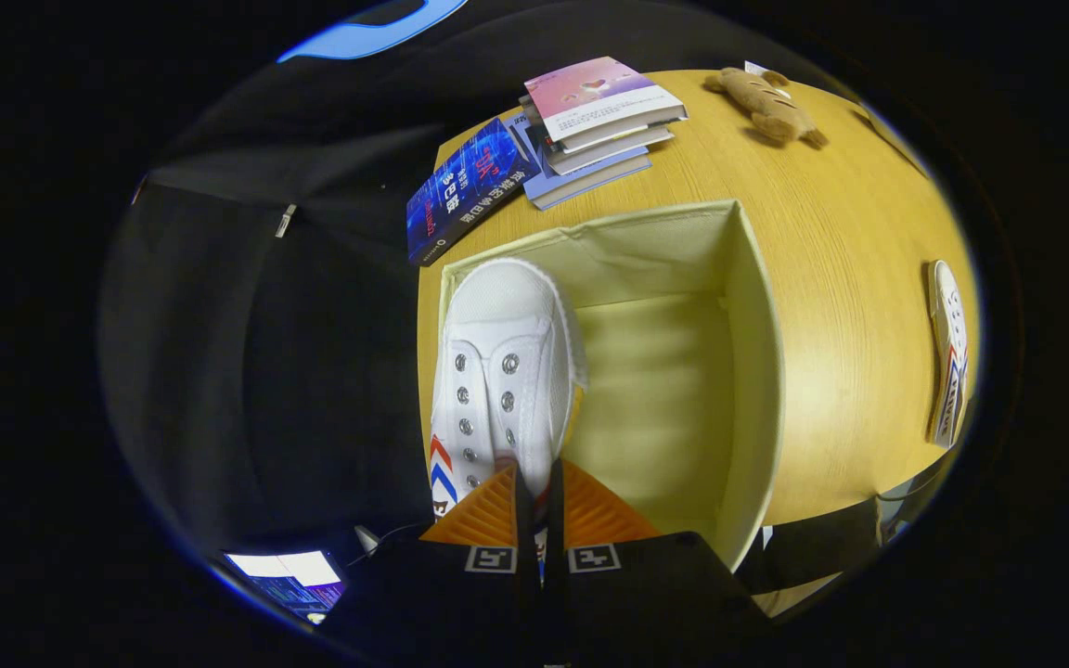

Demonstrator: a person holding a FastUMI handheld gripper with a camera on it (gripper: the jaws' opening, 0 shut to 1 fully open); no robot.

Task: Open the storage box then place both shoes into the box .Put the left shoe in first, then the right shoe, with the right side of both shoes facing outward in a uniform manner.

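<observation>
The gripper [534,496] has its two fingers drawn close together, with only a narrow gap between them, and they pinch the heel end of a white shoe [502,371]. This shoe stretches straight ahead from the fingertips, its toe pointing away and its upper side with the metal eyelets turned toward the camera. A red and blue chevron mark is seen on its side, just to the left of the fingers. The shoe hangs over the open storage box [757,371], along the box's left wall, and its toe reaches near the far left corner; I cannot tell if it touches the bottom of the box. The box is pale yellow inside and lies ahead and to the right of the fingers, on a wooden table [831,241]. Well apart to the right of the box, the second shoe [949,357] lies on its side on the table. Beyond the box, a stack of books [590,125] rests on the table, with one dark blue book [465,190] just to the left of it. Farther to the right of the books lies a brown plush toy [766,104].
</observation>
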